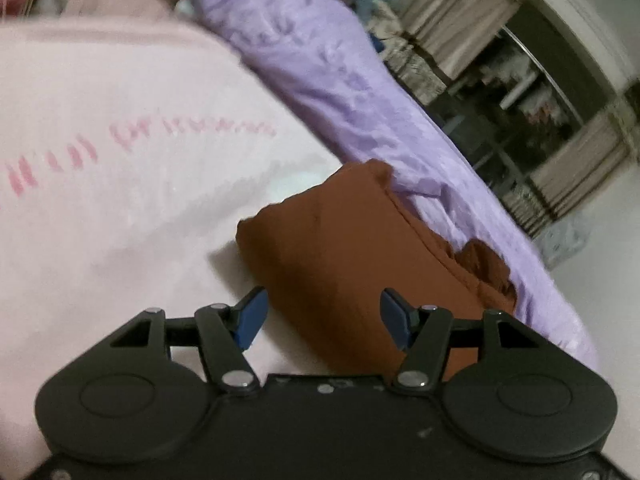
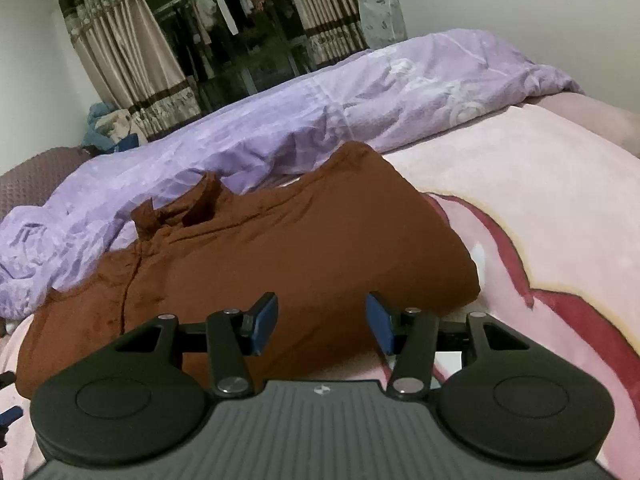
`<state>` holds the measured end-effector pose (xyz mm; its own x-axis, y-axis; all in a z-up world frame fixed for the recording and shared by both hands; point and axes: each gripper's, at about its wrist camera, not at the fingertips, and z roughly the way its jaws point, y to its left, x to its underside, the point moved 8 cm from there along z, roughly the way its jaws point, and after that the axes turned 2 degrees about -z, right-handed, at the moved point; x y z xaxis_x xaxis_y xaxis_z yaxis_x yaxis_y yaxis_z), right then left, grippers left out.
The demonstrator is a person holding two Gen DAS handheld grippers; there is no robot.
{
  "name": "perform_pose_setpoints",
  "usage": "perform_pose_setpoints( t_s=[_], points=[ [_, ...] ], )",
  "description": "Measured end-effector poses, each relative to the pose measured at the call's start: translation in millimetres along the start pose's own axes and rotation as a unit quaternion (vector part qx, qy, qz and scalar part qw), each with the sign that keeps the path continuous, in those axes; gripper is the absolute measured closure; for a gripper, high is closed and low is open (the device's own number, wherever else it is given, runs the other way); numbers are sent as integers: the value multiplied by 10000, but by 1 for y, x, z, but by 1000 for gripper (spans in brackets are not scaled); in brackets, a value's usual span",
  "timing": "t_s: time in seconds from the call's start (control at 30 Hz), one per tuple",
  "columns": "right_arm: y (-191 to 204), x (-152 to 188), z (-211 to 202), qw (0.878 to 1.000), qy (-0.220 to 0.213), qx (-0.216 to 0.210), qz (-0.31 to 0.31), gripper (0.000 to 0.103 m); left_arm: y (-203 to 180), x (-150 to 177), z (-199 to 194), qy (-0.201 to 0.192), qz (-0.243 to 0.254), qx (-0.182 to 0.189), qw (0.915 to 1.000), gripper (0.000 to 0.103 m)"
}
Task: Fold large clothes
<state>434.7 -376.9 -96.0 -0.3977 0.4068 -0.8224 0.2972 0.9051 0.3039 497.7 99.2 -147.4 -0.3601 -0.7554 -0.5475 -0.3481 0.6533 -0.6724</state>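
Observation:
A rust-brown garment [image 2: 256, 252] lies folded into a compact bundle on a pink blanket [image 2: 520, 184]; its collar stands up at the far left. It also shows in the left wrist view [image 1: 340, 248]. My right gripper [image 2: 322, 320] is open and empty, its blue pads just over the garment's near edge. My left gripper [image 1: 324, 320] is open and empty, straddling the garment's near end, which lies between the pads.
A crumpled lilac duvet [image 2: 280, 120] lies along the bed behind the garment, also in the left wrist view [image 1: 320, 60]. The pink blanket [image 1: 120, 160] carries pink lettering. Beyond are striped curtains [image 2: 124, 48] and a dark window with hanging clothes [image 2: 232, 12].

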Motion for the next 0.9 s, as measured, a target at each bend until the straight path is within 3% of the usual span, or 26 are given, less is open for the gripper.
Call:
perform_pose_setpoints(
  t_s=[0.23, 0.47, 0.53, 0.6, 0.73, 0.9],
  points=[
    [-6, 2, 1, 9998, 27, 151, -82, 43, 25, -11, 32, 174, -1105, 245, 9934, 40],
    [-14, 3, 6, 9996, 64, 236, -128, 43, 20, -33, 48, -99, -1224, 312, 9919, 37],
    [-17, 5, 9, 9996, 92, 263, -93, 43, 16, -33, 50, -25, -1036, 246, 9943, 46],
    [-21, 7, 11, 9996, 136, 253, -40, 43, 6, -33, 41, -25, -847, 301, 9960, 67],
    [-24, 9, 12, 9996, 157, 231, 21, 43, -24, -39, 21, -190, -854, 962, 9915, 79],
    [-30, 0, 1, 9997, -22, 217, 49, 43, -114, -27, -11, -87, -330, 2100, 9771, 82]
  ],
)
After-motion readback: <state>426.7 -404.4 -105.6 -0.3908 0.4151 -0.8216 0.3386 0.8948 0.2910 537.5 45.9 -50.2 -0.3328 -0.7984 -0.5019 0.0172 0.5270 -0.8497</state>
